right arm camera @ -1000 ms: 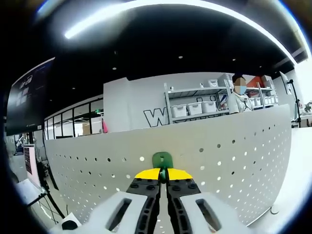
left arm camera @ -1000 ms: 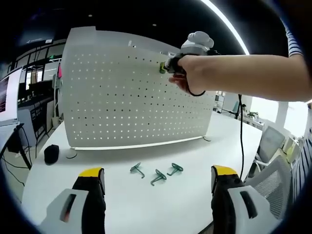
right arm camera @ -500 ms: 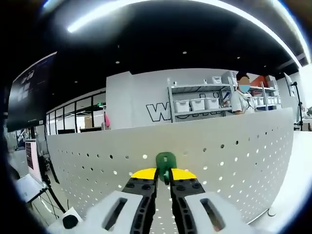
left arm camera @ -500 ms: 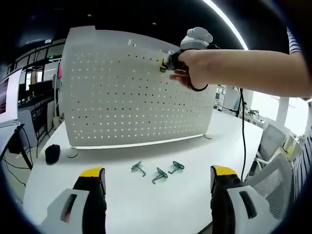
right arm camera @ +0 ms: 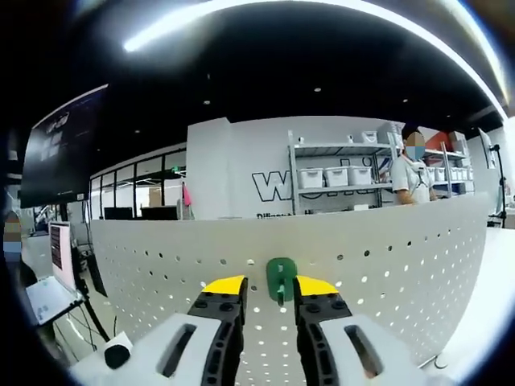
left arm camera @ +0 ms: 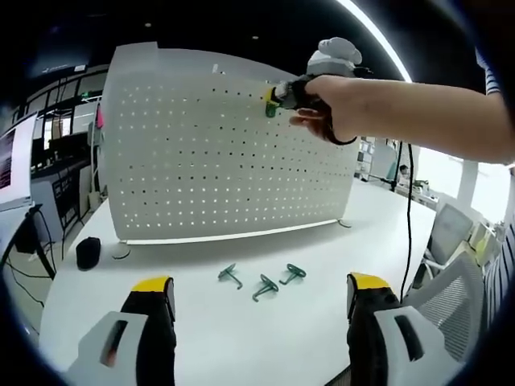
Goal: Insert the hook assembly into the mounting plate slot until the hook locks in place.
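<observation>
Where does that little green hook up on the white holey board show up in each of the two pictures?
Left gripper view: the green hook sits near the pegboard's top edge, at the right gripper's tip.
Right gripper view: the hook is low centre, between the parted yellow-tipped jaws.
Shared landmark: the white pegboard.

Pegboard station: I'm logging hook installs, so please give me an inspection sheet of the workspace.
Surface: white table, pegboard standing upright on it.
Job's things: green hook against the pegboard near its top edge; three spare green hooks lying on the table.
Clutter: small black object by the pegboard's left foot.
Grippers: right gripper open, jaws either side of the mounted hook; left gripper open, empty, low over the table.
Cables: black cable hanging below the person's forearm.
Surroundings: shelving with white bins, a person behind the pegboard, office chair.
</observation>
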{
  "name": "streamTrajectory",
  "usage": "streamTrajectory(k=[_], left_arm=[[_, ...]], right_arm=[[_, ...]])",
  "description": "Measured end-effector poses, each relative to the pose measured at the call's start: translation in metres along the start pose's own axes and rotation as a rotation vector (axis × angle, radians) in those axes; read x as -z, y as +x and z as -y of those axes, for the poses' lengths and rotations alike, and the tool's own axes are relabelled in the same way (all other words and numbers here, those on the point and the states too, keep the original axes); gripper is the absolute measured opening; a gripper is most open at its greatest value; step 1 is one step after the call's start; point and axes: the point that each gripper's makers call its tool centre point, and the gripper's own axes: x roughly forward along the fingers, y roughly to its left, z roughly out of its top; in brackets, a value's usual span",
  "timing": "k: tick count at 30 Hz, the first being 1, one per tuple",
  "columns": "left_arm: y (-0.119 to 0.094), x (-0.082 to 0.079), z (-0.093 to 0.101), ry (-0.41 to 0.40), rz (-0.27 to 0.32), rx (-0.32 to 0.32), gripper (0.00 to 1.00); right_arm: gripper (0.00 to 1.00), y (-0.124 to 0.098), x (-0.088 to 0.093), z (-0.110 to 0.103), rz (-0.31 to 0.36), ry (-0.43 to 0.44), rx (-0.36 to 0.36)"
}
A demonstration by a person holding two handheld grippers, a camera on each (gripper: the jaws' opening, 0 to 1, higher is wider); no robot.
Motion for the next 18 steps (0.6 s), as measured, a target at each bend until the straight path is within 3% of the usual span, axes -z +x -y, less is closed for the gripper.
streamTrajectory(k=[7,18], left_arm=[[0.000,0.002,-0.001,0.001,-0.011,-0.003,0.90],[0.002,0.008,0.003,0.024,-0.041,0.006,0.89]], right_arm=[[0.22,-0.014,-0.003,0.008,-0.002,-0.048,-0.052],[0.22,-0.045,0.034,0.027,-0.090,-0.153,-0.119]])
